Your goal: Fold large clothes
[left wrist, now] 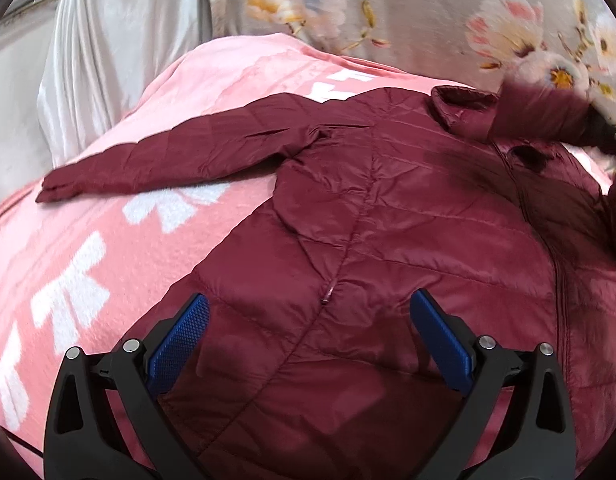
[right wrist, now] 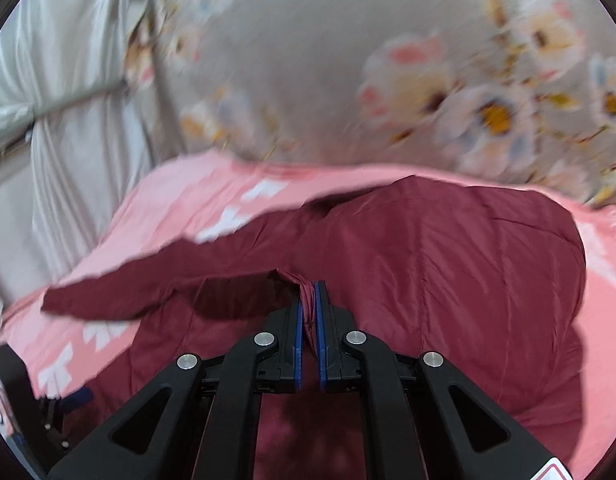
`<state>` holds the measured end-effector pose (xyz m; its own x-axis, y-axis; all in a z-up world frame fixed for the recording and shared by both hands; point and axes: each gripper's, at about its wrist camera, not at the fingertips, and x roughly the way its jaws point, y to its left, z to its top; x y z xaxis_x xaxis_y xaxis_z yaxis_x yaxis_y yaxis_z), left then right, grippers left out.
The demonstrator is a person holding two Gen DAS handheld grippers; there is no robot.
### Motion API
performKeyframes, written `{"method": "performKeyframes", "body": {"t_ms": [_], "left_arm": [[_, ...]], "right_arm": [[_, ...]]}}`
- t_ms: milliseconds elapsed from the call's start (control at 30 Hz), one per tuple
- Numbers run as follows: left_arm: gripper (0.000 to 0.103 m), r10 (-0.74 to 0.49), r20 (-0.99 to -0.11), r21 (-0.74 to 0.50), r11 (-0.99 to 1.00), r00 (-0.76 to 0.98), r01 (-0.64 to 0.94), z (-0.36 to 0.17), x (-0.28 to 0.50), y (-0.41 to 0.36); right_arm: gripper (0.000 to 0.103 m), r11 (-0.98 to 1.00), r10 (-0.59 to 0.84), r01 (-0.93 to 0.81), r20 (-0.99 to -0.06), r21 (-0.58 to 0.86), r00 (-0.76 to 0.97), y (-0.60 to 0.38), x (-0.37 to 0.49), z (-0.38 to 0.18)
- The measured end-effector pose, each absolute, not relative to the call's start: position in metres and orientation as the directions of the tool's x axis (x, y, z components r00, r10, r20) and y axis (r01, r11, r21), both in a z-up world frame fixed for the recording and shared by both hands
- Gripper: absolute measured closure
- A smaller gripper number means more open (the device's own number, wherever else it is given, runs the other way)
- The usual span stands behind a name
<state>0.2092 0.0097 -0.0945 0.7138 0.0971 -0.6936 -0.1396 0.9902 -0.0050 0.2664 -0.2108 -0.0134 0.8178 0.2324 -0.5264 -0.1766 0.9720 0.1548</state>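
From the left wrist camera we see a maroon quilted jacket (left wrist: 387,216) spread front-up across a pink blanket (left wrist: 120,240) patterned with white shapes. One sleeve (left wrist: 160,156) stretches out flat to the left, its cuff resting on the pink fabric. The collar (left wrist: 459,108) lies toward the far edge, and a zipper line runs down the body at right. Our left gripper (left wrist: 308,340) hovers over the lower part of the jacket with its blue-padded fingers (left wrist: 180,344) spread wide and nothing between them. At the far right edge a blurred fold of maroon fabric is lifted above the collar, with something dark beside it that we cannot make out. Behind the blanket hangs a grey floral cloth (left wrist: 387,12), and pale satin drapery (left wrist: 120,40) falls at upper left.

From the right wrist camera we see our right gripper (right wrist: 309,312) with its blue pads pressed close together, pinching a bunched fold of the jacket (right wrist: 447,248). The fabric it holds is raised off the rest of the garment. The outstretched sleeve (right wrist: 120,292) extends to the left over the pink blanket (right wrist: 180,208). A dark piece of the left gripper (right wrist: 40,408) shows at the lower left corner. The floral cloth (right wrist: 308,72) fills the blurred background, with the satin drapery (right wrist: 68,80) at left
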Motion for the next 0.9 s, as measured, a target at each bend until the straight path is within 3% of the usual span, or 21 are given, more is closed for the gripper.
{"method": "performKeyframes", "body": {"t_ms": [167, 300, 433, 567, 700, 767, 800, 833, 867, 900], "left_arm": [[0.005, 0.067, -0.697, -0.032, 0.992, 0.714, -0.124, -0.095, 0.210, 0.012], [0.005, -0.055, -0.713, -0.128, 0.990, 0.699, -0.053, -0.091, 0.216, 0.017], [0.005, -0.209, -0.716, -0.283, 0.959, 0.666, -0.002, -0.076, 0.228, 0.023], [0.005, -0.306, -0.754, -0.367, 0.930, 0.582, 0.014, -0.069, 0.261, 0.013], [0.006, -0.342, -0.801, -0.397, 0.918, 0.491, -0.010, -0.079, 0.296, -0.004], [0.014, -0.371, -0.808, -0.430, 0.902, 0.459, -0.027, -0.086, 0.306, -0.007], [0.026, -0.372, -0.811, -0.434, 0.900, 0.452, -0.037, -0.089, 0.310, -0.010], [0.046, -0.351, -0.814, -0.415, 0.909, 0.462, -0.040, -0.089, 0.315, -0.015], [0.051, -0.334, -0.819, -0.396, 0.917, 0.467, -0.038, -0.088, 0.317, -0.018], [0.064, -0.319, -0.821, -0.378, 0.925, 0.473, -0.032, -0.087, 0.321, -0.021]], "right_arm": [[0.093, 0.967, 0.252, -0.204, -0.641, 0.150, 0.725, -0.186, 0.274, -0.056], [0.086, 0.965, 0.254, -0.217, -0.708, 0.144, 0.659, -0.180, 0.277, -0.077], [0.050, 0.961, 0.272, -0.226, -0.666, 0.158, 0.695, -0.189, 0.251, -0.064], [0.049, 0.965, 0.258, -0.174, -0.620, 0.194, 0.741, -0.224, 0.226, -0.048], [0.049, 0.950, 0.159, 0.053, -0.624, 0.306, 0.765, -0.311, 0.220, -0.048], [0.049, 0.905, 0.121, 0.177, -0.631, 0.388, 0.767, -0.354, 0.219, -0.057], [0.049, 0.858, 0.108, 0.248, -0.630, 0.450, 0.769, -0.382, 0.218, -0.064], [0.051, 0.832, 0.105, 0.278, -0.628, 0.481, 0.771, -0.396, 0.218, -0.069], [0.055, 0.793, 0.097, 0.324, -0.633, 0.516, 0.768, -0.415, 0.221, -0.076], [0.058, 0.775, 0.085, 0.355, -0.643, 0.523, 0.761, -0.425, 0.224, -0.080]]}}
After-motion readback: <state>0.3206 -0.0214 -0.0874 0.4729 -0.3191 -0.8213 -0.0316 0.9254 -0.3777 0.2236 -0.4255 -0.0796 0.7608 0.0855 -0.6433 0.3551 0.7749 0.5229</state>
